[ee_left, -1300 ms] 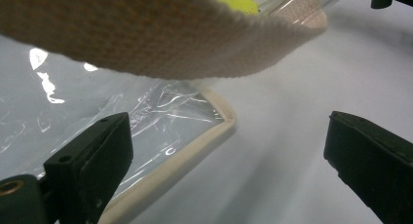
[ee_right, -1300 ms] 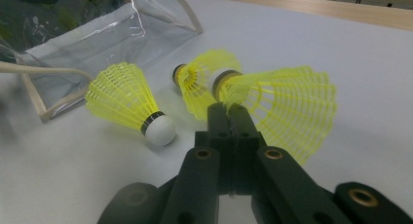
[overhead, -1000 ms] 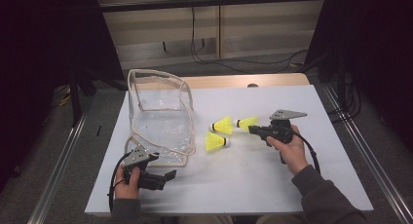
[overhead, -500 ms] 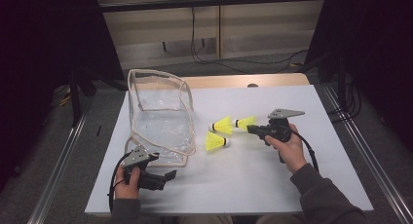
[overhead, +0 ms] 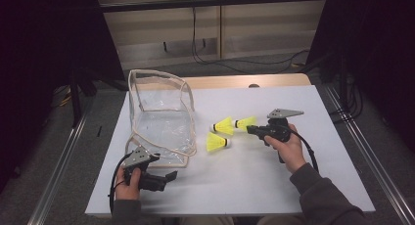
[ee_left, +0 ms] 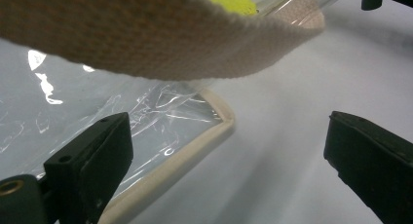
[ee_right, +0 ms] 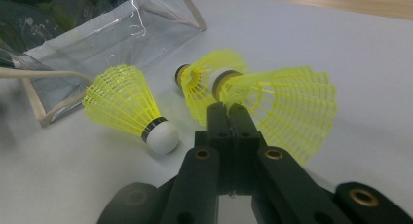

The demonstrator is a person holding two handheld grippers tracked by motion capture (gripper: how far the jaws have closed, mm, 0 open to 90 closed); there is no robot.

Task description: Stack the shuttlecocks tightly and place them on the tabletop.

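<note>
Three yellow shuttlecocks lie on the white table sheet (overhead: pixel 244 186). My right gripper (overhead: pixel 250 129) (ee_right: pixel 227 109) is shut, its jaws pinched on the skirt edge of the right shuttlecock (overhead: pixel 244 122) (ee_right: pixel 287 104). A second shuttlecock (overhead: pixel 222 125) (ee_right: pixel 204 78) lies just behind it. The third shuttlecock (overhead: pixel 217 143) (ee_right: pixel 126 104), with a white cork, rests to the left. A clear bag with beige trim (overhead: pixel 161 117) (ee_left: pixel 146 44) (ee_right: pixel 112 34) stands open at the left. My left gripper (overhead: pixel 169 178) (ee_left: pixel 229 170) is open beside the bag's near corner, with nothing between its jaws.
The bag's beige trim strap hangs close above the left gripper's jaws. A wooden table edge (overhead: pixel 220 82) runs behind the white sheet. Metal rails (overhead: pixel 362 156) flank both sides, and cables (overhead: pixel 205 49) trail on the floor beyond.
My right gripper has edged a little left toward the shuttlecocks. The left gripper and the bag have stayed put.
</note>
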